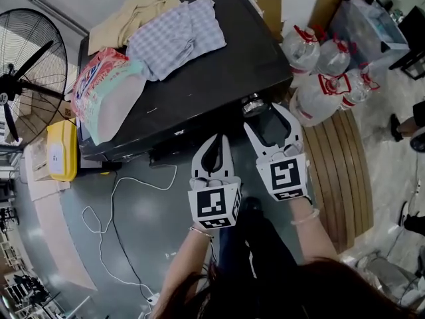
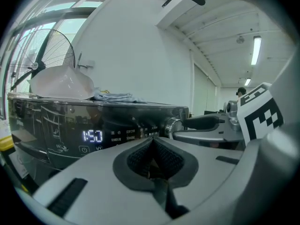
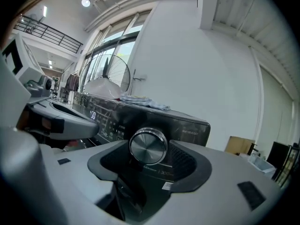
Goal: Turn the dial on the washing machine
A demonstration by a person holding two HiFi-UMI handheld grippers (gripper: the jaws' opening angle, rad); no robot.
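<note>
The black washing machine (image 1: 212, 72) fills the upper middle of the head view. Its round silver dial (image 1: 253, 104) sits at the right end of the front panel. My right gripper (image 1: 264, 117) is open, one jaw on each side of the dial (image 3: 148, 145) with a gap at both pads. In the right gripper view the dial faces me between the dark pads (image 3: 185, 161). My left gripper (image 1: 212, 141) is shut on nothing, just left of the right one and a little short of the panel. From the left gripper (image 2: 152, 142) view I see the lit display (image 2: 93, 135) and the dial (image 2: 171, 125).
Folded clothes (image 1: 176, 32) and a bag of detergent (image 1: 106, 92) lie on the machine's top. A standing fan (image 1: 26, 78) and a yellow container (image 1: 61, 150) are at the left. Large water bottles (image 1: 319, 72) and a slatted wooden platform (image 1: 345, 171) are at the right. A white cable (image 1: 109, 211) trails on the floor.
</note>
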